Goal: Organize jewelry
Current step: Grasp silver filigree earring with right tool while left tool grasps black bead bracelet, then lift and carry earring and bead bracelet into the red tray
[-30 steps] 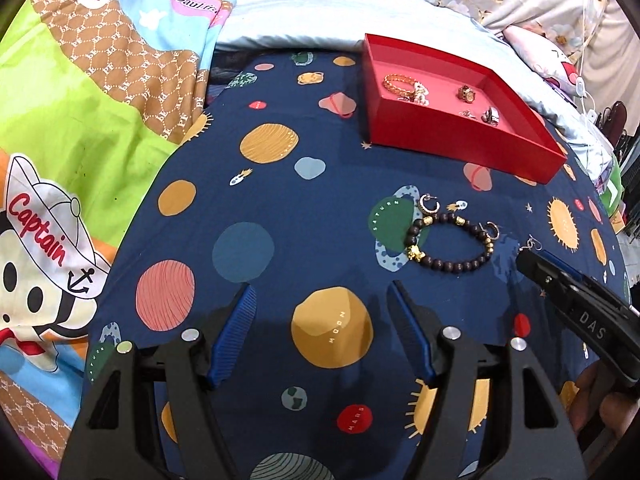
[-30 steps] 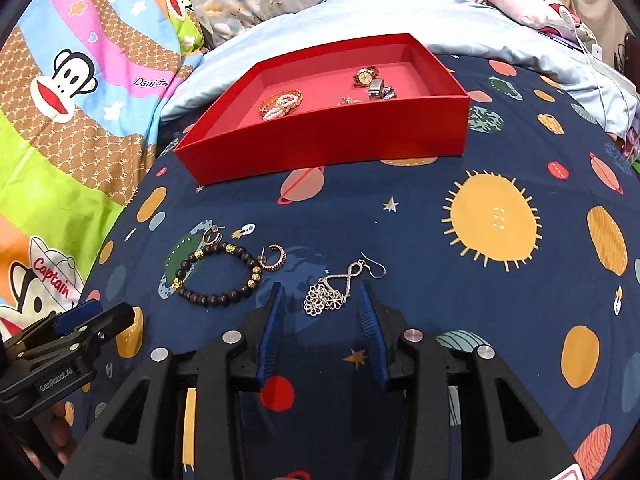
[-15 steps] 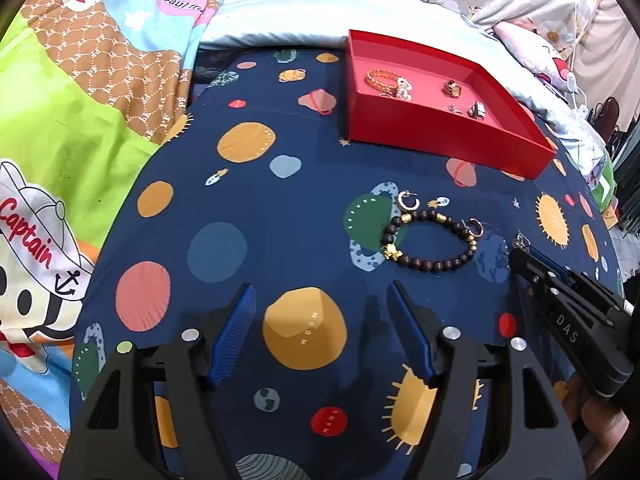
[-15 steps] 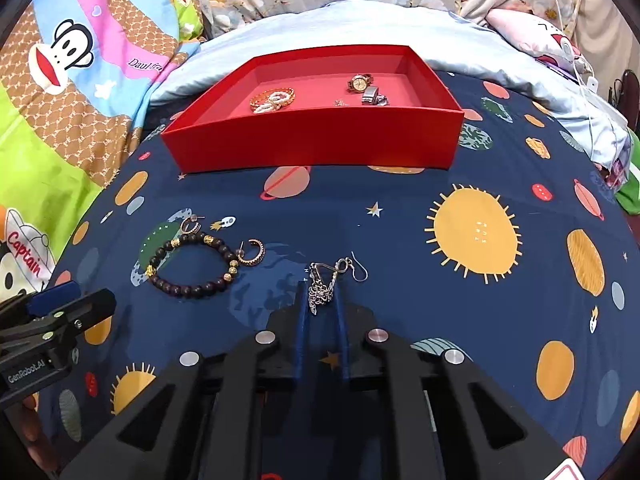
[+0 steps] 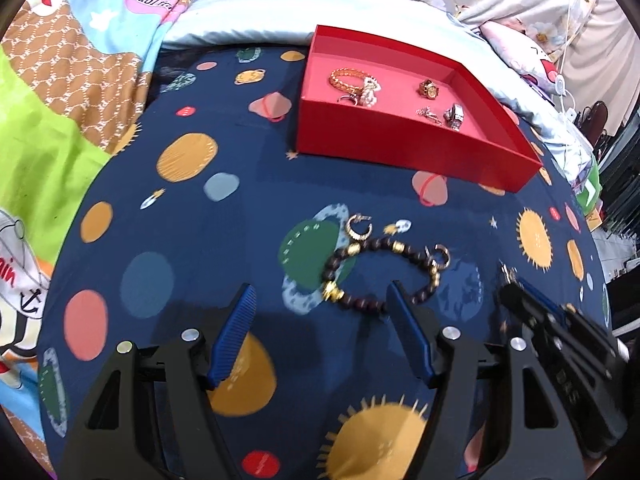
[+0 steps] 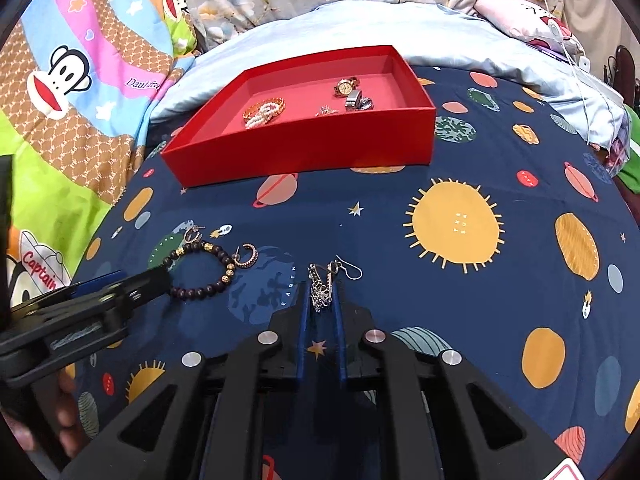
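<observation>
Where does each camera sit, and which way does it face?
Left wrist: on the left gripper, angled down at the dark beaded bracelet; its open fingers and the right gripper show.
Right wrist: on the right gripper, angled down, shut on the silver dangle earring; a hand shows.
Shared: bracelet, red cardboard tray.

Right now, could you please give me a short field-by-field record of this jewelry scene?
surface: navy planet-print bedsheet
container: open red cardboard tray, holding bracelets, a watch and small pieces
left gripper: open, empty, beside the dark beaded bracelet
right gripper: shut on the silver filigree dangle earring
loose on sheet: dark beaded bracelet, two small hoop earrings
</observation>
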A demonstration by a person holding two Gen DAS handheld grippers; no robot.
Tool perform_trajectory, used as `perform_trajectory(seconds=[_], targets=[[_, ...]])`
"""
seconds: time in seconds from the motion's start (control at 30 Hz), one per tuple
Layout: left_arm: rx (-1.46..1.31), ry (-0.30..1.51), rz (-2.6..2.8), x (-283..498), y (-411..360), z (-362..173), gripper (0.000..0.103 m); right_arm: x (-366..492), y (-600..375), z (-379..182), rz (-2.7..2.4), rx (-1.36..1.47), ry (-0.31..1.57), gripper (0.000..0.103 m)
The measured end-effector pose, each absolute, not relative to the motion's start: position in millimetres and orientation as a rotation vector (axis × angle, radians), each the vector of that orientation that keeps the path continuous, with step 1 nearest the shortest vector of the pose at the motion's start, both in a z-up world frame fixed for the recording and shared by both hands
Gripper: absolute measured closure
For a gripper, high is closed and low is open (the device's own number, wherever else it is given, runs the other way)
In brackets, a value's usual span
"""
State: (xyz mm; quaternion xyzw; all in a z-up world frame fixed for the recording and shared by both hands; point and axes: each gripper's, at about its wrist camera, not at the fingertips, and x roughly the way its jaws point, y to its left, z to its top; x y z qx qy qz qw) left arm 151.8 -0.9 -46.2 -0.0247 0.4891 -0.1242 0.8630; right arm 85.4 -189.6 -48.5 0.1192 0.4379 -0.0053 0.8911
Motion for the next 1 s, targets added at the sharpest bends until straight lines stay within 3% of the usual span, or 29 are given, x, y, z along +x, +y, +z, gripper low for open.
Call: perform_trajectory(seconds=[0.27,0.47,1.0], targets=[[0.008,0.993,-0.242,161.6,-14.4,-53.1,0.058,84.4,-193.1,-45.8,0.005,0.278,0.904,0.093],[0.02,0.976,-0.285,156.6,-17.9,-53.6,0.095,83.9,-193.2,-45.2,0.003,0.28,0.902,0.093],[-0.011,0.95,-0.352,122.5,-7.9,-27.5,0.096,73.7,-190.6,-33.8,0.016,0.284,0.881,0.093]])
